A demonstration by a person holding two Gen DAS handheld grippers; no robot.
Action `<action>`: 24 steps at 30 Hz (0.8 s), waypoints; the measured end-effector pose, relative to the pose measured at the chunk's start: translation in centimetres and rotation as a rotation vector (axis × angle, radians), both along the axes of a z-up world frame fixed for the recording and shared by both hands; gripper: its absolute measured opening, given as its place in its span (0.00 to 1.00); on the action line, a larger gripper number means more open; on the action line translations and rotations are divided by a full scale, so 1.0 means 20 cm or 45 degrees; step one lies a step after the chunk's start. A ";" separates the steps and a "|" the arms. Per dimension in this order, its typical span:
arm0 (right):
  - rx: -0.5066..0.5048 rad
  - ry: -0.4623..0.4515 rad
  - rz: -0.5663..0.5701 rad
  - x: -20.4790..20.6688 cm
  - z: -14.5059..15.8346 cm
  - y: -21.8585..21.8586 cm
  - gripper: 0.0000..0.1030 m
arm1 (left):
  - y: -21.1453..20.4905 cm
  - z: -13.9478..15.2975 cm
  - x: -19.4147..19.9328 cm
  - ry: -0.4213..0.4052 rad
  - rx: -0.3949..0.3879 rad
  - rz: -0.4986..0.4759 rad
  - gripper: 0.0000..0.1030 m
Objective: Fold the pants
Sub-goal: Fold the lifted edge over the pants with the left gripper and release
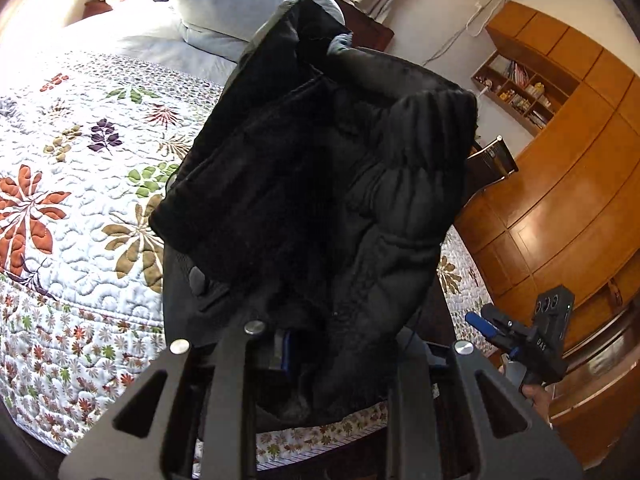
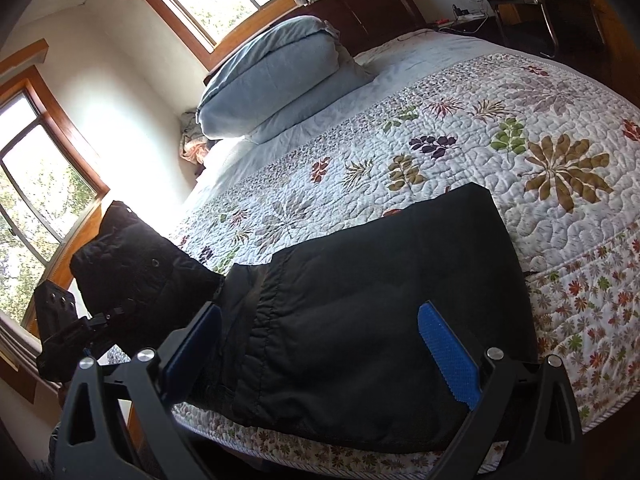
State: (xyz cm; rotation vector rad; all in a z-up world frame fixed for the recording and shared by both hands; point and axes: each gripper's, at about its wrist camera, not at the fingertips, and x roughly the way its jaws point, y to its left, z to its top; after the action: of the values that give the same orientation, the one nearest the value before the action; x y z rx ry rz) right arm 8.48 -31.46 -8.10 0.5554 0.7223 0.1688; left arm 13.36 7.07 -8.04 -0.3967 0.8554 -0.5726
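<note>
The black padded pants [image 2: 372, 320] lie across the near edge of the bed, partly folded. My left gripper [image 1: 320, 344] is shut on one end of the pants [image 1: 320, 184] and holds it lifted above the quilt; its fingertips are hidden in the cloth. In the right wrist view that lifted end [image 2: 136, 272] hangs at the left above my left gripper [image 2: 86, 332]. My right gripper [image 2: 320, 344] is open with blue pads [image 2: 448, 356], hovering over the flat part of the pants. It also shows in the left wrist view [image 1: 492, 328] at the lower right.
The bed carries a white quilt with leaf patterns [image 2: 460, 152]. A folded blue duvet [image 2: 276, 76] lies near the dark headboard [image 2: 360, 12]. Windows [image 2: 44, 196] are at the left. A wooden wardrobe [image 1: 568, 184] stands beside the bed.
</note>
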 end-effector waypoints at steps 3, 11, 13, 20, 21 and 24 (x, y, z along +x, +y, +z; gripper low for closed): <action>-0.002 -0.007 0.027 0.03 0.01 0.02 0.97 | -0.06 -0.03 0.01 0.006 0.026 -0.030 0.20; 0.085 -0.003 0.082 0.08 0.00 0.04 0.97 | -0.19 -0.09 0.00 0.010 0.122 -0.121 0.23; 0.122 -0.006 0.095 0.09 0.00 0.05 0.97 | -0.24 -0.11 -0.01 0.006 0.163 -0.155 0.23; 0.234 0.016 0.142 0.16 -0.03 0.08 0.97 | -0.39 -0.19 -0.05 -0.012 0.293 -0.241 0.27; 0.250 0.023 0.146 0.17 -0.04 0.08 0.97 | -0.41 -0.20 -0.06 -0.018 0.316 -0.251 0.28; 0.271 0.037 0.155 0.20 -0.06 0.09 0.97 | -0.46 -0.21 -0.08 -0.034 0.348 -0.287 0.39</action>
State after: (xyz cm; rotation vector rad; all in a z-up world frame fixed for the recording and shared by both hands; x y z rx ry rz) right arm 12.44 -29.57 -9.22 0.7183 0.7715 0.3546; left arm 11.71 -2.06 -12.24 -0.0439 0.9447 -0.6566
